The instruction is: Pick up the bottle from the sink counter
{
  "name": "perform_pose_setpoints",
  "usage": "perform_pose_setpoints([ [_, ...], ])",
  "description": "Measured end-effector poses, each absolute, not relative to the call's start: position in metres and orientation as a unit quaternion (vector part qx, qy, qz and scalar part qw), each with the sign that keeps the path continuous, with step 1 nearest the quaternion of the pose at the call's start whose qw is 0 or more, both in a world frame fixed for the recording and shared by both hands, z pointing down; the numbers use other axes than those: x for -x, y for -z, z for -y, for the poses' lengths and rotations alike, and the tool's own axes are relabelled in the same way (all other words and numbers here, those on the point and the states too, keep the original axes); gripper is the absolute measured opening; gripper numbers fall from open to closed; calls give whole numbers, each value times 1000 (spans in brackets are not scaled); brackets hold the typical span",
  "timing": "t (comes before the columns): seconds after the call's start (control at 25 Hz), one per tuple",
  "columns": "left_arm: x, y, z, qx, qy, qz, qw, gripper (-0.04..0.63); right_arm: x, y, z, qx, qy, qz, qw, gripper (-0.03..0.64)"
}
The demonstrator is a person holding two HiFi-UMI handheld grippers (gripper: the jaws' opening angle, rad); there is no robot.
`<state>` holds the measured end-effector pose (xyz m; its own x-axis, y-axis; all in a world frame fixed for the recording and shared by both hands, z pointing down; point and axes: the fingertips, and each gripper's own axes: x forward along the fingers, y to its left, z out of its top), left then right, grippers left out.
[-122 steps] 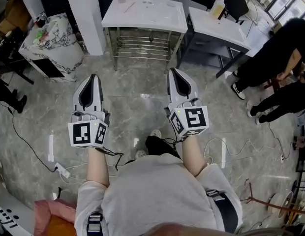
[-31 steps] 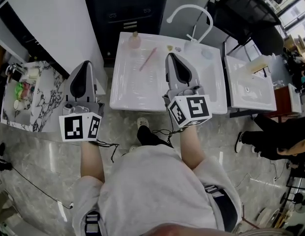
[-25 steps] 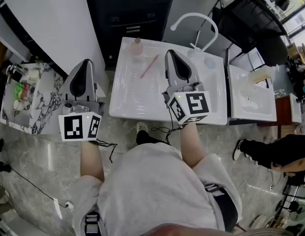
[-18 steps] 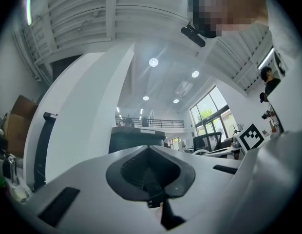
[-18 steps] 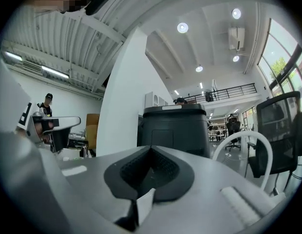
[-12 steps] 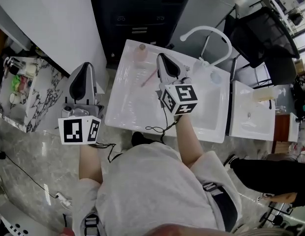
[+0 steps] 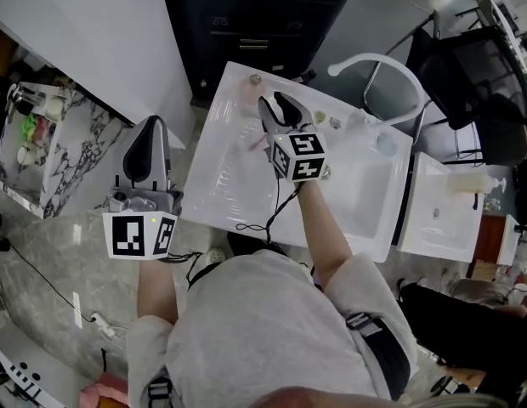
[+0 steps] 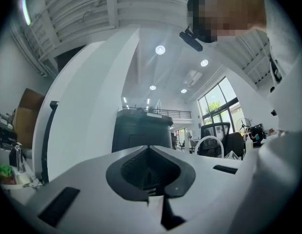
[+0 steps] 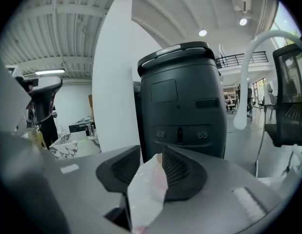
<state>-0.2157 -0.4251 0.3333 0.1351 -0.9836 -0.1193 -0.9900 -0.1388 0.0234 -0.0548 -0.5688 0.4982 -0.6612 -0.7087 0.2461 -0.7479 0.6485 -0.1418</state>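
The bottle [image 7: 252,82] stands at the counter's [image 7: 219,189] far corner, just beside the right hand-held gripper [image 7: 275,110], whose jaws are slightly parted (gripping nothing). The left hand-held gripper [image 7: 150,147], closed and empty, hangs beside the counter.

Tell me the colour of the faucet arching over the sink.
White. The faucet shows best in the head view, where its whole arch stands out against the dark floor.

The counter [image 7: 219,189] is glossy white (ceramic or plastic, hard to tell), and the faucet [image 7: 378,59] is equally smooth. The left gripper [image 7: 151,127] and right gripper [image 7: 274,102] have matt grey plastic shells. The floor [image 7: 42,253] is polished veined stone, and the sweater [image 7: 263,330] is pale cloth.
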Motion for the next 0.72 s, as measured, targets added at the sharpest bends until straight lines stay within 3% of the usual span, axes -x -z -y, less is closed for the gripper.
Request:
perform_pose_setpoints([
  [0.16, 216, -339, 428, 749, -46, -661, 23, 8, 63, -528, 582, -395, -134, 903, 101, 183],
  [0.72, 220, -356, 438, 741, -36, -670, 1, 8, 87, -581, 623, -397, -113, 901, 135, 216],
])
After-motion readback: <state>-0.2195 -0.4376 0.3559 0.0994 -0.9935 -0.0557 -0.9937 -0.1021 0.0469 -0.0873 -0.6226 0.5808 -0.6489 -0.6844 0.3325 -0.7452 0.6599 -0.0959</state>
